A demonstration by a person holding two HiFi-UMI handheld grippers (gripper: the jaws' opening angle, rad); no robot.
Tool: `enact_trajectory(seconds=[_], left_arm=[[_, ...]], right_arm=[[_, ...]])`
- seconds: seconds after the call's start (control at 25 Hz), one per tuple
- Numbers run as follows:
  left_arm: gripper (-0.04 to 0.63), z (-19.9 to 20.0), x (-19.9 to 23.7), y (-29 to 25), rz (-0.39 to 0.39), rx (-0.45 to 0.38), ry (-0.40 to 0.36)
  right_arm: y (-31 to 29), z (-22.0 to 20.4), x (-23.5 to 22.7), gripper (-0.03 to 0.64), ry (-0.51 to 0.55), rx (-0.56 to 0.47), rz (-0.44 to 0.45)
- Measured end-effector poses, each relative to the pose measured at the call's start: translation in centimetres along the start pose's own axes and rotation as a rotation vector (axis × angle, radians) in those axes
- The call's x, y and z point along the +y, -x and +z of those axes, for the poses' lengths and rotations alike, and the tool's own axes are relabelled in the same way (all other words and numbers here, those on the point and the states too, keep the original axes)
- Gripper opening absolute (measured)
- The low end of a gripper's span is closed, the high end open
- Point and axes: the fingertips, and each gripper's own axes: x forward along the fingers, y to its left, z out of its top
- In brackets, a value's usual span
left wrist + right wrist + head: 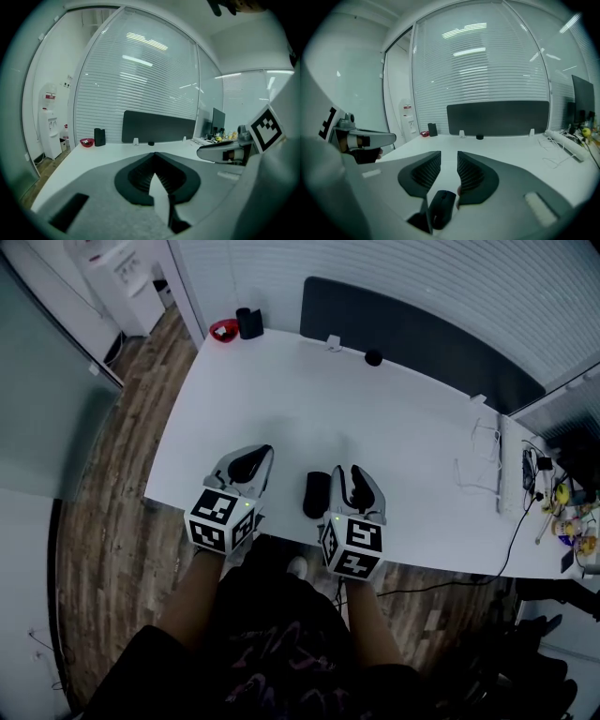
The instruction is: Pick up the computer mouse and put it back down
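A black computer mouse (317, 494) lies on the white table (309, 409) near its front edge. It sits between my two grippers, close by the left side of the right one. My right gripper (345, 471) hovers over the front edge with a narrow gap between its jaws. In the right gripper view (449, 153) the mouse (440, 208) shows low down through that gap, and the pads do not touch it. My left gripper (265, 452) is further left. In the left gripper view (153, 154) the jaw tips meet, with nothing held.
A black cup (248, 322) and a red bowl (223, 330) stand at the table's back left. A small black round object (373, 357) sits before the dark back panel (412, 338). White cables (487, 460) lie at the right. The person's legs are under the front edge.
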Motion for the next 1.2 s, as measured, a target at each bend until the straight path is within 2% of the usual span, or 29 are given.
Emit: enact_trajectory(seconds=[0.36,1.2], left_arm=[[0.002,2.6,-1.1,0.3,0.01,-0.064,-0.016],[0.002,7.2,-4.7,0.8,0.005,-0.192,-0.087]], right_arm=[[1.3,3.0,-0.8,0.061,0.023,-0.087,0.006],[4.8,7.5,-3.3,0.011,0.063,-0.25,0.002]])
